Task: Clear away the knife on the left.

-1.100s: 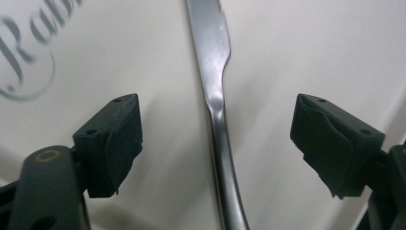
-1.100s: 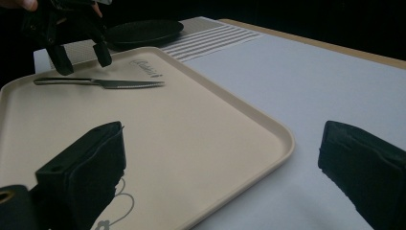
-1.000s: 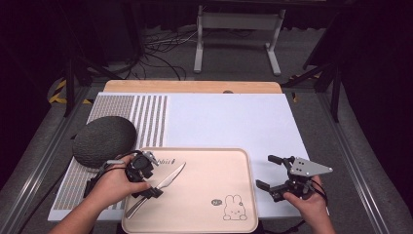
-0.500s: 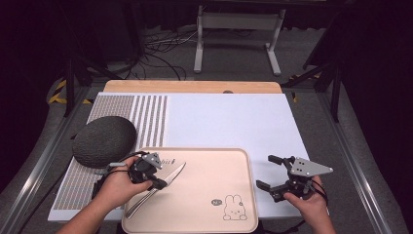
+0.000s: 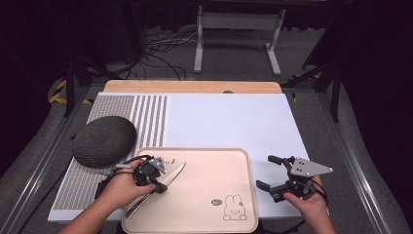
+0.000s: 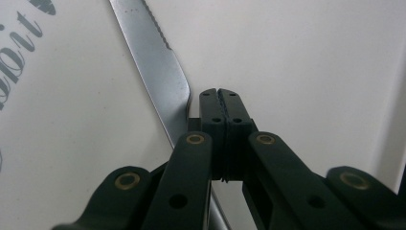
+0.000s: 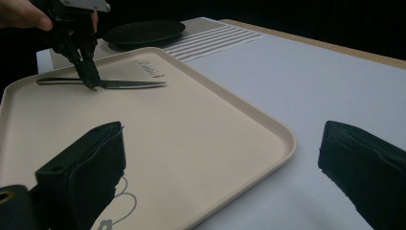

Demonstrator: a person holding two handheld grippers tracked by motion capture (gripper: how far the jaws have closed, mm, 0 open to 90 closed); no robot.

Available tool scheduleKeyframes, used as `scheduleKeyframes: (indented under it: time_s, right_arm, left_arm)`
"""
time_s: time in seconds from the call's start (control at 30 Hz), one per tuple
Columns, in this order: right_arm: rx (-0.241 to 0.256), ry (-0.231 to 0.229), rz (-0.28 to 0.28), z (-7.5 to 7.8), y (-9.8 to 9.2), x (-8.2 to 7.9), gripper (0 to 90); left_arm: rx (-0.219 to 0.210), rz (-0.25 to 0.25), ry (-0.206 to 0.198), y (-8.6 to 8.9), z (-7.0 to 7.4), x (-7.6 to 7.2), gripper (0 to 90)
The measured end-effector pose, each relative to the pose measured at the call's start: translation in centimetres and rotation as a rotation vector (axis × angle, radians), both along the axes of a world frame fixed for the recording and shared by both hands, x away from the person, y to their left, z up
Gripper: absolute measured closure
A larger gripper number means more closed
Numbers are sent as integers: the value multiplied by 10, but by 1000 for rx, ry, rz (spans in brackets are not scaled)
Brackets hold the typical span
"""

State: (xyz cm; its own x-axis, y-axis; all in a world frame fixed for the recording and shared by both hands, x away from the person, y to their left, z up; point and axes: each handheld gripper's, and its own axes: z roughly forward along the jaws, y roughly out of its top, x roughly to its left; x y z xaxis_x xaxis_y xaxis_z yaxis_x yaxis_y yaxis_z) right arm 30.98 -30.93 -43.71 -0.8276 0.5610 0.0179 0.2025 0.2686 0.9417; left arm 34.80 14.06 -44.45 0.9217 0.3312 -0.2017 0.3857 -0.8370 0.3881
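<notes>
Left gripper (image 5: 152, 176): clenched, jaws pressed together with no gap visible in the left gripper view; the tips sit over the knife at the tray's left end. Whether they actually pinch the knife I cannot tell, since in that view the blade runs beside the closed jaws and passes under them.
Knife (image 5: 160, 185): lies slantwise on the left part of the tray, serrated blade pointing up and right, handle toward the near-left corner. In the right gripper view it looks flat on the tray surface or barely above it.
Step in hand: my guess is picking up or placing the knife on the tray.
Doing it well: a thin flat blade gives little to bite on, so the grip wants to be square across the handle or blade root, jaws held level with the tray, and any lift kept slow so the knife does not pivot.
Tray (image 5: 214, 161): beige, rabbit drawing near its front-right, resting on the white mat.
Right gripper (image 5: 273, 173): released, jaws wide apart, hovering just off the tray's right edge.
Dark round mat (image 5: 103, 141): left of the tray, near its far-left corner.
</notes>
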Motion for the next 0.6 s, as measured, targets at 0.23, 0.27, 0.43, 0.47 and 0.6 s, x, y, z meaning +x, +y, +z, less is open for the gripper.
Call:
scheduleKeyframes:
  time_s: [0.23, 0.27, 0.43, 0.47, 0.6]
  right_arm:
    - [-1, 1, -2, 0, 0, 0, 33]
    - [0, 2, -2, 0, 0, 0, 33]
    - [-1, 3, -1, 0, 0, 0, 33]
    - [0, 5, 1, 0, 0, 0, 33]
    - [0, 4, 0, 0, 0, 1, 32]
  left_arm:
    - [12, -7, -6, 0, -1, 0, 900]
    - [15, -2, -2, 0, -1, 0, 900]
    - [12, 11, -2, 3, -1, 2, 900]
    - [10, 14, -3, 3, -1, 2, 900]
    - [6, 35, 0, 6, -2, 3, 900]
